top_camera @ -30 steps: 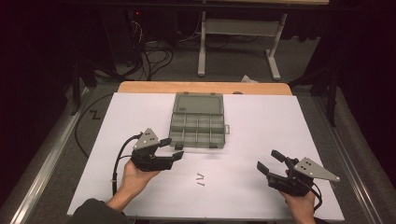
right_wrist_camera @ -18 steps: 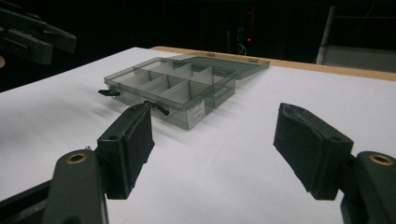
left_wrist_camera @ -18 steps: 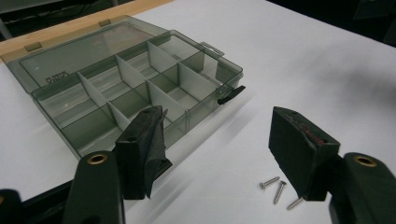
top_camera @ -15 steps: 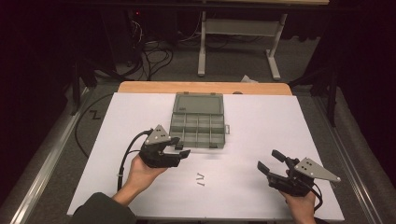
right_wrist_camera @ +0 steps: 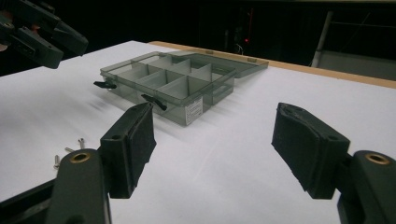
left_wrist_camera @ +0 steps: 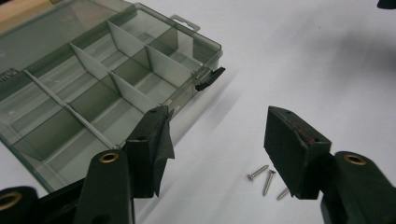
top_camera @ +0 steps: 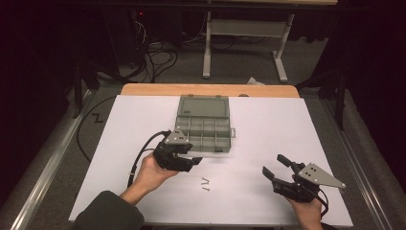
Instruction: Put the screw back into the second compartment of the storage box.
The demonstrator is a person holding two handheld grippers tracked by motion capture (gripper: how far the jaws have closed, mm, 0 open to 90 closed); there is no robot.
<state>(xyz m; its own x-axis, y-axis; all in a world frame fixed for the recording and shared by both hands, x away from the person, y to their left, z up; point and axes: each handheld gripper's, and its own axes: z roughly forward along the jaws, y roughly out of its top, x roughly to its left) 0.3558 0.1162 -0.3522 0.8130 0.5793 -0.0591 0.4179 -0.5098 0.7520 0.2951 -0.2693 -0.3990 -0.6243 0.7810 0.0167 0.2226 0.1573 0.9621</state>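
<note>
Now your left gripper [top_camera: 193, 162]: jaws apart, just been closing, nothing between pads, hovering just above front edge of compartment box [top_camera: 206, 128]. Screws [top_camera: 205, 184] lie loose on white table [top_camera: 268, 120], just in front of box. Your right gripper [top_camera: 274, 167]: jaws spread, empty, well right of box.

The left gripper [top_camera: 194, 160] has travelled from the table's left part toward the screws [top_camera: 206, 183], passing along the front edge of the compartment box [top_camera: 203, 125]. It now hangs just in front of the box's near left corner, close above the screws. Its jaws have just been closing a little, with nothing gripped between them.
</note>
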